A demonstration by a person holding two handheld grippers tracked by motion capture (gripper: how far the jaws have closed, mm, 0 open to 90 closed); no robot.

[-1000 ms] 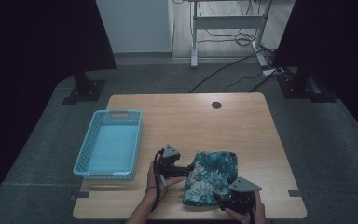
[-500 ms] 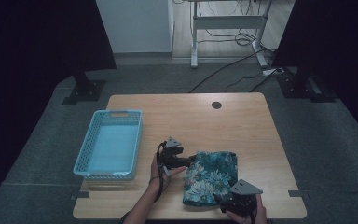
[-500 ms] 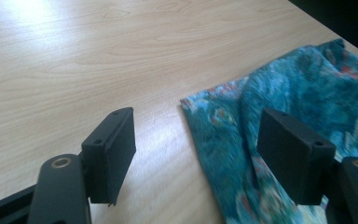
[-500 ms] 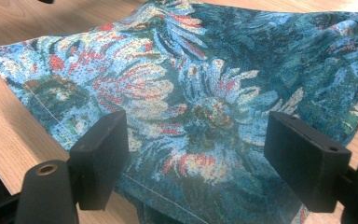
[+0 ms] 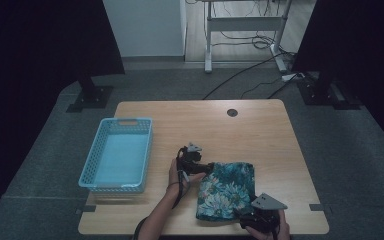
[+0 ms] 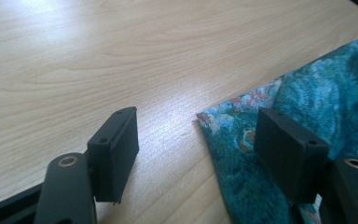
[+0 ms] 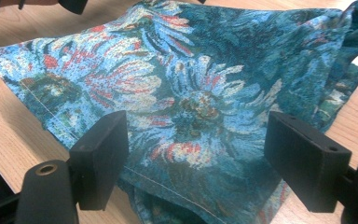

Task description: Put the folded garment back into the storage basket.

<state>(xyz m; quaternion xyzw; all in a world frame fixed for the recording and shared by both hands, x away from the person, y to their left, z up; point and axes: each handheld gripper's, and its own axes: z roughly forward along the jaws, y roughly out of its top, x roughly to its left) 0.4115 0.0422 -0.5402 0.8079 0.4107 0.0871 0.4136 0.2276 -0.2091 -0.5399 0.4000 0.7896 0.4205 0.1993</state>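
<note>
We see the folded floral cloth (image 5: pixel 226 189) lying flat on the wooden surface (image 5: pixel 260 130), near its front edge and to the right of the blue basket (image 5: pixel 116 155). Our left tongs (image 6: pixel 196 149) sit at the cloth's upper left corner; their jaws have just been closing a little yet stand apart, one over bare wood, the other over the fabric's edge, gripping nothing. Our right tongs (image 7: pixel 196 156) hover at the cloth's near right corner, jaws wide, fabric between them but not pinched.
</note>
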